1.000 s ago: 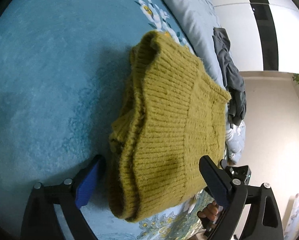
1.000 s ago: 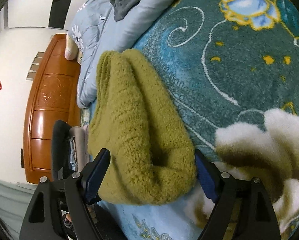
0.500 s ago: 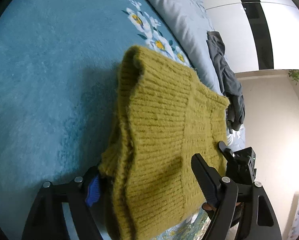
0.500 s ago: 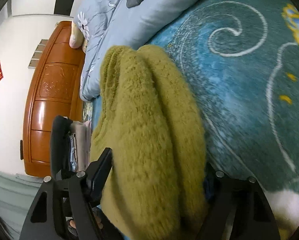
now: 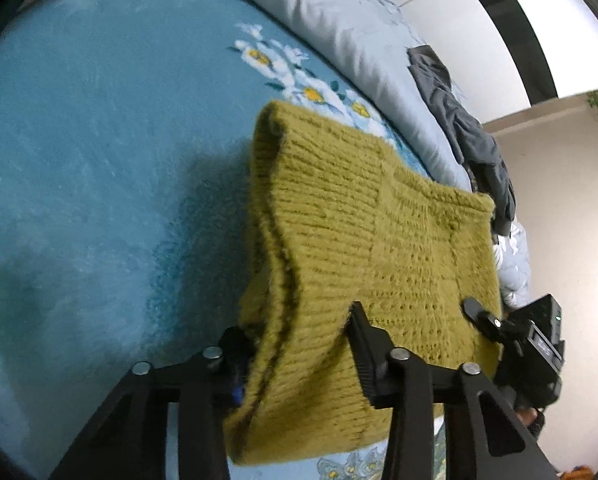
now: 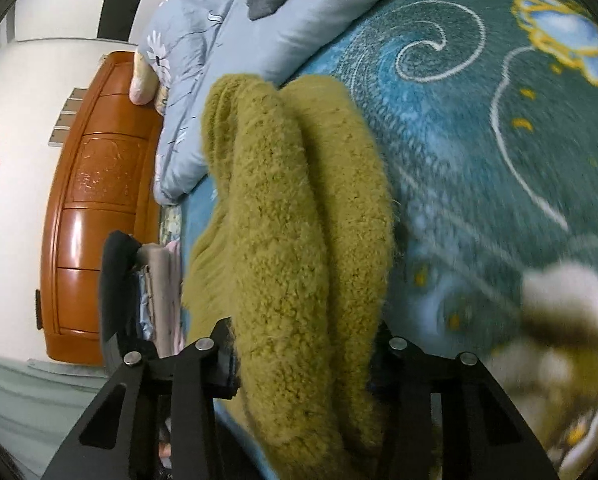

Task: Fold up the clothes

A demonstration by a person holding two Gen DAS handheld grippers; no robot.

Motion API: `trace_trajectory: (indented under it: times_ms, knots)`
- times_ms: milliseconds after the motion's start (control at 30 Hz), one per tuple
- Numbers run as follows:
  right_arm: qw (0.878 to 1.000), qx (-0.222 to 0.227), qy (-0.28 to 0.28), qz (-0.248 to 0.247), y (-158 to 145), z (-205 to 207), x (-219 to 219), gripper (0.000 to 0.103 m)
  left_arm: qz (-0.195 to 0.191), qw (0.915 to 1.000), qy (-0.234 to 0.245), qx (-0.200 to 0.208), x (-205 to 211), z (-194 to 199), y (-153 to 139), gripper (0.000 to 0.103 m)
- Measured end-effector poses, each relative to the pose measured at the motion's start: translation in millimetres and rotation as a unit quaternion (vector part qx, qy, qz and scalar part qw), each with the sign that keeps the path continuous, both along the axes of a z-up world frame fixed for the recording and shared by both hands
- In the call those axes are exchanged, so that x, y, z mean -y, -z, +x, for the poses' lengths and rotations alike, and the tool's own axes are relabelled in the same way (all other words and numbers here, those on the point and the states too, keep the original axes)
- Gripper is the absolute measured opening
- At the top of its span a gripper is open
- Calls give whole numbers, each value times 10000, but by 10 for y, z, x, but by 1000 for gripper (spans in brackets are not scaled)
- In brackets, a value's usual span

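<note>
Fingers (image 5: 363, 344) of both grippers have just closed, pinching folded sweater (image 5: 363, 216).

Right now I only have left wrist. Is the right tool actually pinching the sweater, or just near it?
Observer: Pinching. The right tool has the thick folded edge of the sweater between its fingers, pads pressed into it. Its jaws have just been closing.
Operator: What's under the sweater on that side?
Observer: The teal blanket, here patterned with white swirls and yellow-and-blue flowers.
Operator: Anything past the bed edge?
Observer: Pinkish and grey fabric that looks stacked, in front of a wooden cabinet.
</note>
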State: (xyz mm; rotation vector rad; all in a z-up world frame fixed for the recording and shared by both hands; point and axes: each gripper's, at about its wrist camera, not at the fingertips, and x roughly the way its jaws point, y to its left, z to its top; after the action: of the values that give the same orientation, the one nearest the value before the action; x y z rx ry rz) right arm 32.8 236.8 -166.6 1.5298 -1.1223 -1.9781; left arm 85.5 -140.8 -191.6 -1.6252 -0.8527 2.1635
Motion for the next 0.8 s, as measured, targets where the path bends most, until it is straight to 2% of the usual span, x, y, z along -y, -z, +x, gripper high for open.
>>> trace_trajectory:
  times_ms: [233,333,667,800]
  knots:
    - [10000,-11,66,-56,-199,418,-4,38,-216,9990,350,-151,-101,128,-190,35]
    - [9999,-77,98,-103,-307,521,17,37,-193,9983,453,-326,-131,193,-326,34]
    - [9976,-663,-218,32,-943,554,257,36,310,9968,151,-722,81,371,-677,33]
    - [9950,-898,-432,34,-1184,498,394,36,365,9949,10,-945,248,406,-865,33]
